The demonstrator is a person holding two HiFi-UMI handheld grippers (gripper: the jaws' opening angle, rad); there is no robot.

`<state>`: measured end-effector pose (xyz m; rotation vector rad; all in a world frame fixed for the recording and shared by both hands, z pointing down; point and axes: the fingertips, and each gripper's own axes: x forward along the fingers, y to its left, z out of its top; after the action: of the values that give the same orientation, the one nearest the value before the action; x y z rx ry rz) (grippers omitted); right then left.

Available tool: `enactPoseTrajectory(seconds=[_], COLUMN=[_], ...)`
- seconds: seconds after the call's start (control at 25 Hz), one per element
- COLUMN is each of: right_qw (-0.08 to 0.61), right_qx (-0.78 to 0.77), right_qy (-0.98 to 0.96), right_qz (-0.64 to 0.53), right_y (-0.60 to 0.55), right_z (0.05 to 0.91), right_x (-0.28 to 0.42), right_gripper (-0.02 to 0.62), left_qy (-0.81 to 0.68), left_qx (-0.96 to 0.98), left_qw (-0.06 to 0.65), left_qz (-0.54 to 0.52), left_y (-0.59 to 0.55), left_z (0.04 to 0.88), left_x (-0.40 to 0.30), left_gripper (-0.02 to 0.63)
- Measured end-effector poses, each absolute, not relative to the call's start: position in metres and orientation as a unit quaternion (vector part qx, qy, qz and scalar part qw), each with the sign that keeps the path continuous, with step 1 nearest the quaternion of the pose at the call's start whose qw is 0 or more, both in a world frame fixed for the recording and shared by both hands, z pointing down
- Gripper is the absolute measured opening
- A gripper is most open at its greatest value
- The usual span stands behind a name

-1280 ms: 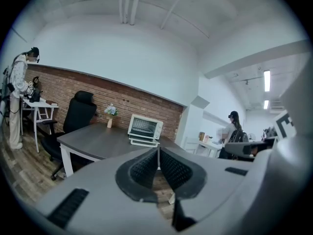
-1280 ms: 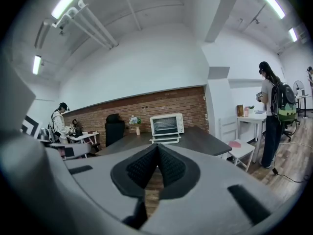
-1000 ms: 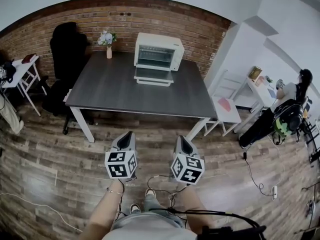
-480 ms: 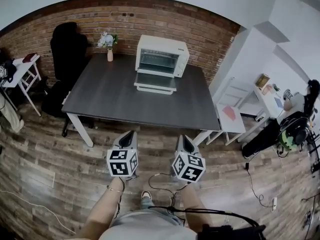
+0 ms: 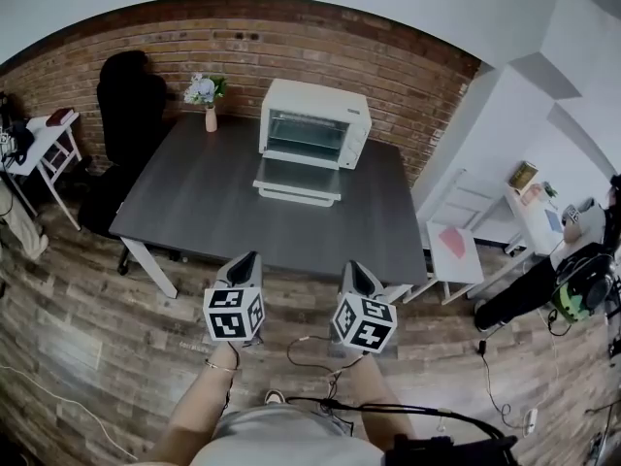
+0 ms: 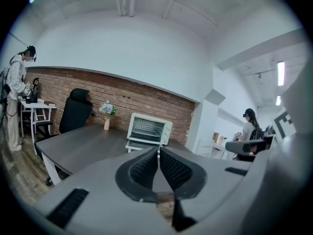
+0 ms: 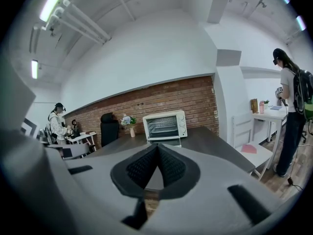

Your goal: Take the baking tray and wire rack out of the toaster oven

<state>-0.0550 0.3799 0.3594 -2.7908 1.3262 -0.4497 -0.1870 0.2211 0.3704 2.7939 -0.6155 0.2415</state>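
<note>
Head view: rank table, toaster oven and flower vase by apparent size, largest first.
1. table
2. toaster oven, door open
3. flower vase
The gaps are clear, with no near-ties.

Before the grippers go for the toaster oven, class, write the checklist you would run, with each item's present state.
1. Door of the toaster oven open: ok, folded down onto the table.
2. Left gripper and right gripper empty: ok.
3. Jaws apart for a grasp: not ok, both pairs shut.
4. Oven within reach: not ok, grippers hang at the table's near edge.
5. Baking tray and wire rack inside: cannot tell, too small.
6. Vase clear of the oven: ok, standing apart.
</note>
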Motion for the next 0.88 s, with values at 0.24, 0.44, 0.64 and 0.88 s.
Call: enactPoseTrajectory(seconds=[0.24,0.44,0.64,0.88], right_qw=[0.003,0.004,0.007,0.019], right_qx=[-0.886,-0.881,-0.881,-0.884], right_qy=[0.44,0.446,0.442,0.433], right_qz=[-0.148,-0.156,-0.171,-0.176], right_y=[0.359,0.343,0.324,0.29], right_z=[0.361,0.37,0.385,0.398], right_x=[-0.018,0.0,0.023,0.059], right_gripper=[0.002,0.002,0.002,0.002], left_qy=[-0.23,-0.236,-0.232,-0.217], left_qx=[0.96,0.958,0.958,0.96], left_qw=[0.137,0.136,0.136,0.136], left_qz=[0.084,0.093,0.106,0.11], left_y=[0.201,0.188,0.17,0.132], left_z=[0.37,0.376,0.389,0.402], left_x=[-0.157,-0.138,-0.114,-0.069], left_gripper=[0.014,0.014,0.014,0.014])
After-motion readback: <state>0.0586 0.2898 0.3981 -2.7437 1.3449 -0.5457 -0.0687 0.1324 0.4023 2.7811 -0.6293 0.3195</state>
